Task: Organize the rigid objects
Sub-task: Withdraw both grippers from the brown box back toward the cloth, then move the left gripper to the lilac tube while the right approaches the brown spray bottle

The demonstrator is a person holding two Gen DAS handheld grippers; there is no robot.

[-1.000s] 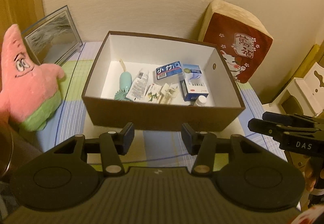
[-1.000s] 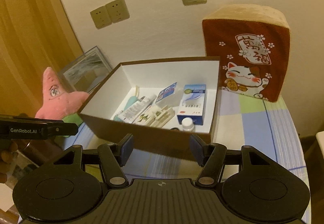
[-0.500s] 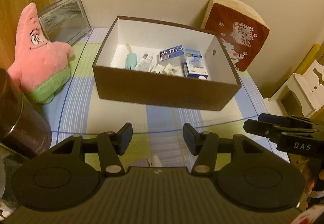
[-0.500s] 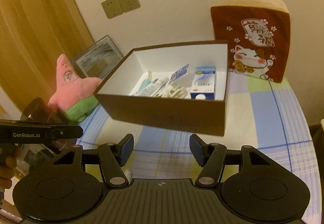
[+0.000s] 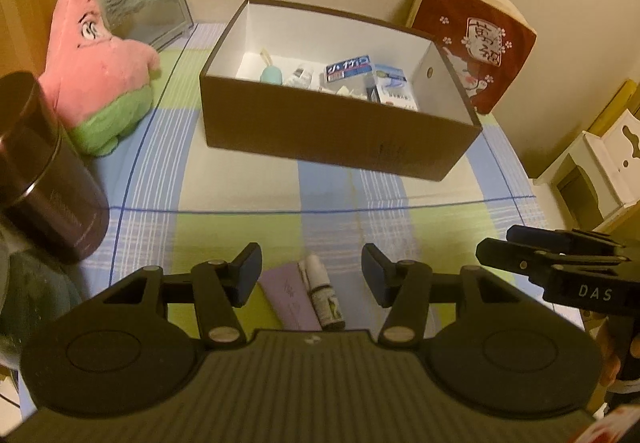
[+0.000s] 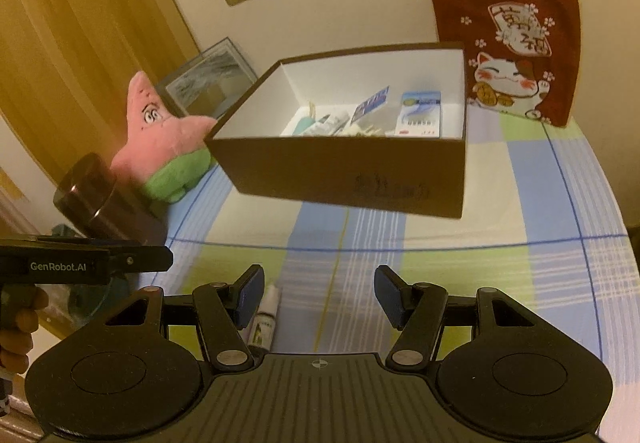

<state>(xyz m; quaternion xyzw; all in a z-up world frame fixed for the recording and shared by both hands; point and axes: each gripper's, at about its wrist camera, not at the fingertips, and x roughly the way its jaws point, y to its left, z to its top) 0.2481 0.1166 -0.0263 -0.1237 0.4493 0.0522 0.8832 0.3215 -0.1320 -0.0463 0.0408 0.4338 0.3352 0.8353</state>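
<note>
A brown box [image 5: 340, 131] with a white inside stands on the checked cloth, also seen in the right wrist view as the brown box [image 6: 348, 171]. Inside lie several small things: blue-and-white cartons [image 5: 394, 85], a teal brush [image 5: 272, 74] and a tube. Near the table's front edge lie a small white bottle [image 5: 322, 291] and a flat lilac pack [image 5: 290, 295]. My left gripper [image 5: 310, 273] hovers open above them, touching neither. My right gripper [image 6: 318, 293] is open and holds nothing; the white bottle [image 6: 264, 325] shows beside its left finger.
A pink star plush [image 5: 96, 63] and a dark cylinder [image 5: 44, 171] stand left of the box, with a framed picture [image 5: 146, 13] behind. A red cat cushion [image 5: 476, 39] leans on the wall at the right. A white cut-out stand [image 5: 600, 159] sits off the table's right side.
Both grippers have drawn back from the box toward the table's front edge. The bottle and lilac pack have come into view under the left gripper. The dark cylinder now shows at the left.
</note>
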